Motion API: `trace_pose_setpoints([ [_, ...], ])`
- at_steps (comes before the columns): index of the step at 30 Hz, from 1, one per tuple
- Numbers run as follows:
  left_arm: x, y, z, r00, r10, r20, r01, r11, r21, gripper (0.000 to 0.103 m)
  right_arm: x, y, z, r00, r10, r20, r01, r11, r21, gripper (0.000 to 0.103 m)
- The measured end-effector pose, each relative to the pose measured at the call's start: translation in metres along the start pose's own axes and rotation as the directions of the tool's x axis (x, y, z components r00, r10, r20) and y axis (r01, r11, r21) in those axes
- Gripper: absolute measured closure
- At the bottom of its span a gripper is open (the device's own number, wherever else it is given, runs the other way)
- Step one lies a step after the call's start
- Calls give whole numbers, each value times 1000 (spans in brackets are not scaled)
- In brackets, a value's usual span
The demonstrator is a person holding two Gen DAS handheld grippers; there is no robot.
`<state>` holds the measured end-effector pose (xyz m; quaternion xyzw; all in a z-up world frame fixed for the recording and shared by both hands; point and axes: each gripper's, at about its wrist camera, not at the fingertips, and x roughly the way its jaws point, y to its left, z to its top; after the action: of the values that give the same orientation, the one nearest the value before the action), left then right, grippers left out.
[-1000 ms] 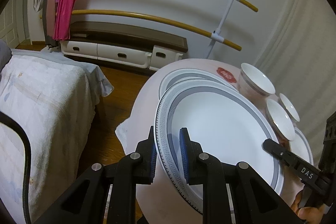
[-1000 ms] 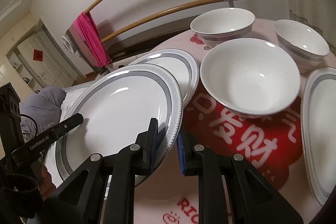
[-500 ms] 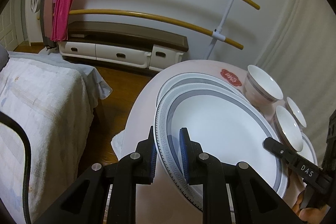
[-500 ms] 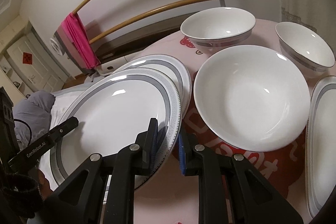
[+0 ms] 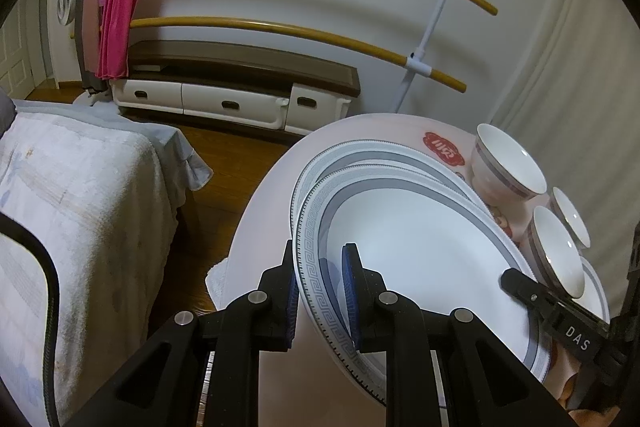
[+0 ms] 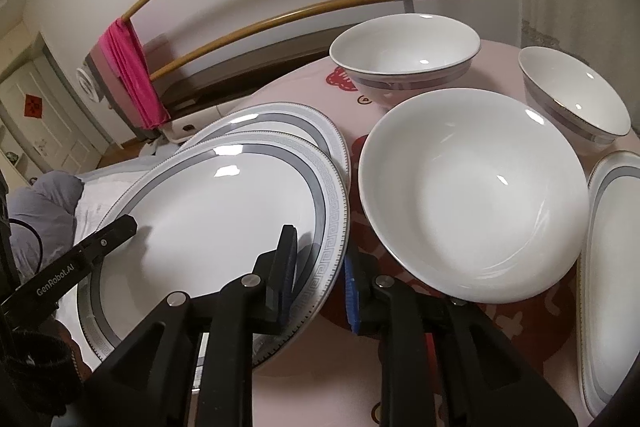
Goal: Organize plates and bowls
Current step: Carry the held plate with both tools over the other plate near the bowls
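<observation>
Plates first — the top plate [image 6: 216,211] with the grey patterned rim sits over a second plate [image 6: 280,123] of the same kind, near the edge of the pink tabletop [image 6: 320,359]. The left gripper [image 5: 322,291] pinches the top plate's rim between its blue pads. The right gripper [image 6: 318,279] is at the other side of that rim; its jaws have just been opening, and there is a small gap at the right pad, so the rim sits loose between them. Just beside the plates stands a big white bowl [image 6: 472,195]. Two smaller bowls — one [image 6: 404,55] behind it, one [image 6: 576,99] to the right — stand near. Another plate [image 6: 608,267] lies at the right edge.
</observation>
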<state>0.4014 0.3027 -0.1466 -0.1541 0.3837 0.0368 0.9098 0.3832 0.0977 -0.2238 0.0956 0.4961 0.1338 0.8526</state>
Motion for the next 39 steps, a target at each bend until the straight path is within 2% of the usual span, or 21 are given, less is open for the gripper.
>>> trace_pose_setpoints([
  [12, 7, 5, -1, 1000, -2, -19, 1, 1000, -20, 87, 5, 7, -1, 999, -43, 13, 43, 999, 7, 78],
  [22, 8, 6, -2, 1000, -1, -12, 1, 1000, -18, 87, 5, 4, -1, 999, -35, 6, 35, 999, 31, 77],
  [26, 9, 6, -4, 1000, 1, -18, -1, 1000, -16, 87, 2, 4, -1, 998, -56, 13, 56, 998, 22, 70],
  [32, 10, 6, -3, 1000, 1, -20, -2, 1000, -22, 86, -5, -1, -3, 999, -33, 18, 32, 999, 38, 62],
  [39, 11, 6, -3, 1000, -2, -16, 1, 1000, -28, 86, 4, -7, -4, 1000, 20, 11, -21, 997, 80, 61],
])
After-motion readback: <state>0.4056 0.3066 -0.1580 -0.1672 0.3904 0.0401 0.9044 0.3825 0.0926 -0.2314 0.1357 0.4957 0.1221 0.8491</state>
